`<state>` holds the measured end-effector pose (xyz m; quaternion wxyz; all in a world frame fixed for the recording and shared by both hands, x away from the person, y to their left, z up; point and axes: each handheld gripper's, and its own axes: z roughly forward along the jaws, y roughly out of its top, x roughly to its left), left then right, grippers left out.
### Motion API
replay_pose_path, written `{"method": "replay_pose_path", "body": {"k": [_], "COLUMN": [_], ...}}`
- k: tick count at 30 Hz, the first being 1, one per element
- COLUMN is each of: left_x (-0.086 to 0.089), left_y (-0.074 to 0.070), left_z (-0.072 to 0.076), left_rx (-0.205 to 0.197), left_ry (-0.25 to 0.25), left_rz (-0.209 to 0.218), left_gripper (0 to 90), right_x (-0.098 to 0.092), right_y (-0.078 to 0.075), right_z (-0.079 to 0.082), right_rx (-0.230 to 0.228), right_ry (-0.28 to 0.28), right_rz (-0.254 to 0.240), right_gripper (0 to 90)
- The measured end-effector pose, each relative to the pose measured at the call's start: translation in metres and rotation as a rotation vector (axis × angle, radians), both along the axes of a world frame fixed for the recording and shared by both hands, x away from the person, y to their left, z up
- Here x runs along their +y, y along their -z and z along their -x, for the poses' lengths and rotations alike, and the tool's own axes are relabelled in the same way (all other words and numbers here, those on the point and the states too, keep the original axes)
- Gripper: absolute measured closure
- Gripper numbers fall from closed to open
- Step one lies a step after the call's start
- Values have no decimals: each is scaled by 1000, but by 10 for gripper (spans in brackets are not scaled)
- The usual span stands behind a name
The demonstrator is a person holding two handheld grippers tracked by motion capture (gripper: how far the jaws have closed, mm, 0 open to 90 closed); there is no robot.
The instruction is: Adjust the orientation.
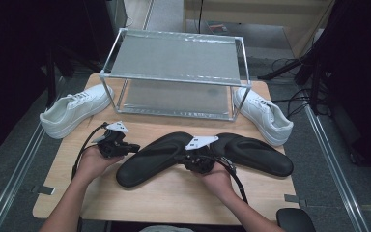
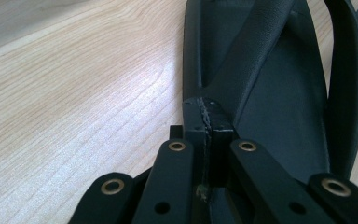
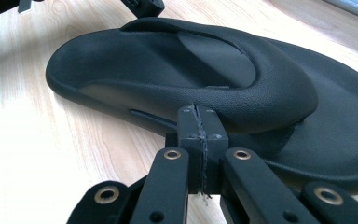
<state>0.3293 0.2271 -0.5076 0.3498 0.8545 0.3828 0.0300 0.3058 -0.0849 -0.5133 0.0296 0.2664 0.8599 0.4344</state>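
Pale wooden table [image 1: 140,203] (grey floor [image 1: 9,159] around)

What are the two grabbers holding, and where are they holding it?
Nothing: the left gripper and right gripper are both shut empty, each by a black slipper.

Two black slippers [image 1: 149,162] [image 1: 258,152]: matt, fine-grained rubbery foam. Table [image 1: 125,198]: pale wood, satin sheen. Rack [image 1: 174,58]: shiny metal frame w/ mesh shelves. White sneakers [image 1: 75,113] [image 1: 263,115]: smooth leather-like.
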Motion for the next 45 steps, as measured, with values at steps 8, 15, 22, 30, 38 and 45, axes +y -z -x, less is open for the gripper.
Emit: {"method": "replay_pose_path", "body": {"k": [8,15,22,30,38,45], "left_x": [0,-7,-15,-26,-35,-39], "left_y": [2,2,2,4,5,5], "left_z": [5,13,22,35,41,45], "left_rx": [23,29,31,31,43,38], "left_ry": [12,33,59,45,52,72], "left_rz": [34,34,28,40,59,57], "left_gripper": [900,900,900,874,880,814], "right_x": [-4,-9,-13,-13,-13,-14], "right_y": [0,0,0,-1,-2,-3], "right_z": [-4,-10,-17,-27,-34,-39], "right_rx": [0,2,4,2,9,10], "right_ry": [25,44,63,86,101,110], "right_rz": [2,0,-3,3,6,12], "right_gripper": [900,900,900,900,900,885]}}
